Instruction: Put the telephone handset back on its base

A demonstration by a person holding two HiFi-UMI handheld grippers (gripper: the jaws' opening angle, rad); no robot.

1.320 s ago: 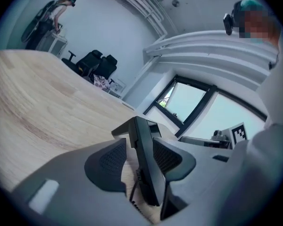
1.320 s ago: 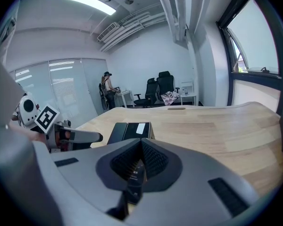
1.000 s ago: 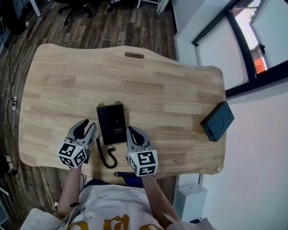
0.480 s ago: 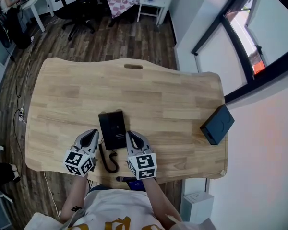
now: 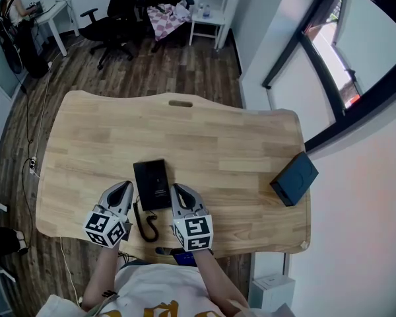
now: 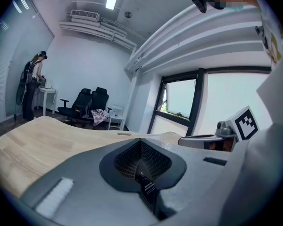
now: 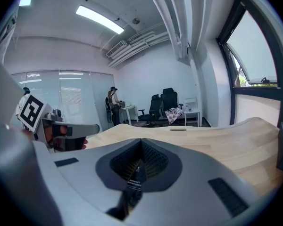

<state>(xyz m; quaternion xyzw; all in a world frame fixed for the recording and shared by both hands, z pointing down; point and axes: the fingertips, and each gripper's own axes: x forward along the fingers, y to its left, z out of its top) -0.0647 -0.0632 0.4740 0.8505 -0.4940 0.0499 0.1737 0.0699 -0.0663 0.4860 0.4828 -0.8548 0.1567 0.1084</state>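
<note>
Where the head view looked steeply down, the black telephone (image 5: pixel 152 184) lay on the wooden surface (image 5: pixel 211 131) at lower centre of the frame, near the front edge. Handset and base read as one dark slab. The handset appeared seated, though the join was too small to confirm.
- Coiled cord (image 5: pixel 146 222): trailed from the telephone's near end toward the bottom of the frame, between the two claws.
- Left claw (image 5: pixel 123 190): just beside the telephone's left edge, apart from it, tips closed together, nothing held.
- Right claw (image 5: pixel 177 191): just beside the right edge, likewise apart, closed and empty.
- Dark box (image 5: pixel 294 179): at right of frame, well apart.

Left gripper view: the jaws met at centre frame with nothing between them, and bare surface lay beyond at left.

Right gripper view: the jaws were pressed together and empty, and the surface stretched toward the right.

Step in hand, as judged: with the handset apparently home, taking the claws clear. To do it well:
- Draw both claws away without brushing the telephone's sides.
- Keep the tips out of the cord's loops so the handset is not tugged loose.
- Check that the handset sits flat in its cradle.
</note>
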